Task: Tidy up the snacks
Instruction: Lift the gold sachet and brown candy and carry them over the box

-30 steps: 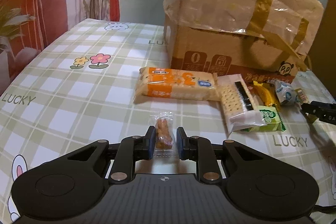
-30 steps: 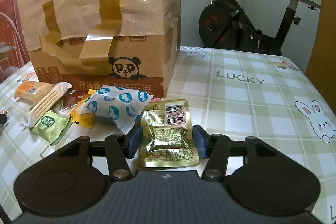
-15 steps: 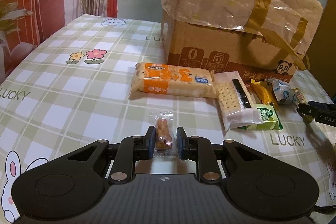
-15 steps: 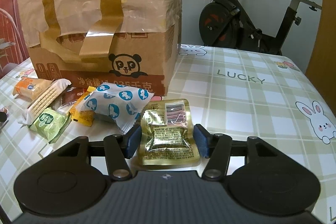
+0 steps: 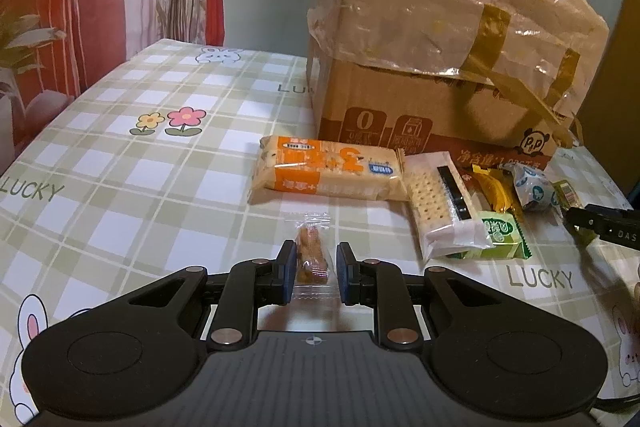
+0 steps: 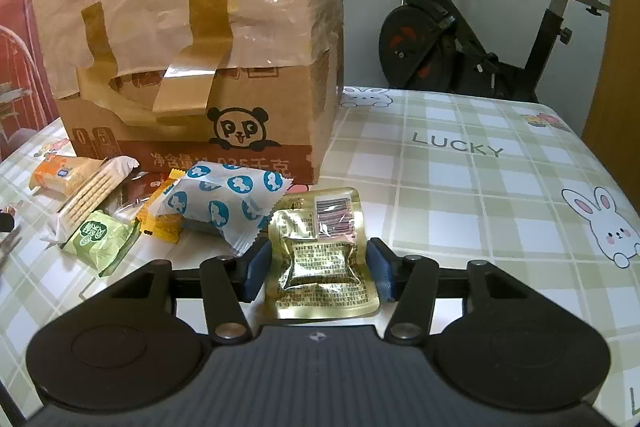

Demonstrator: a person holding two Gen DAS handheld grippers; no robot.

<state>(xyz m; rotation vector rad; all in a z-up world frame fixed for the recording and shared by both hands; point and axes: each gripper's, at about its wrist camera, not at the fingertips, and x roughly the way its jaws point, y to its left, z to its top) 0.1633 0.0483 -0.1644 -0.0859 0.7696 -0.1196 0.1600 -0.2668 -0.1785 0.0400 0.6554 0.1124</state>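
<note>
My left gripper is shut on a small clear-wrapped brown snack, held just above the checked tablecloth. My right gripper is shut on a gold foil snack pouch. A row of snacks lies in front of the cardboard box: an orange cracker pack, a white cracker pack, a green packet, a yellow packet and a white packet with blue dots. The right gripper's tip shows at the right edge of the left wrist view.
The tall cardboard box is wrapped in plastic and tape and stands at the middle back of the table. An exercise bike stands behind the table. Red-patterned curtains hang at the left.
The left gripper has drawn back and a little left with its snack; the row of packs looks farther away. The right gripper holds the gold pouch and has barely moved.
</note>
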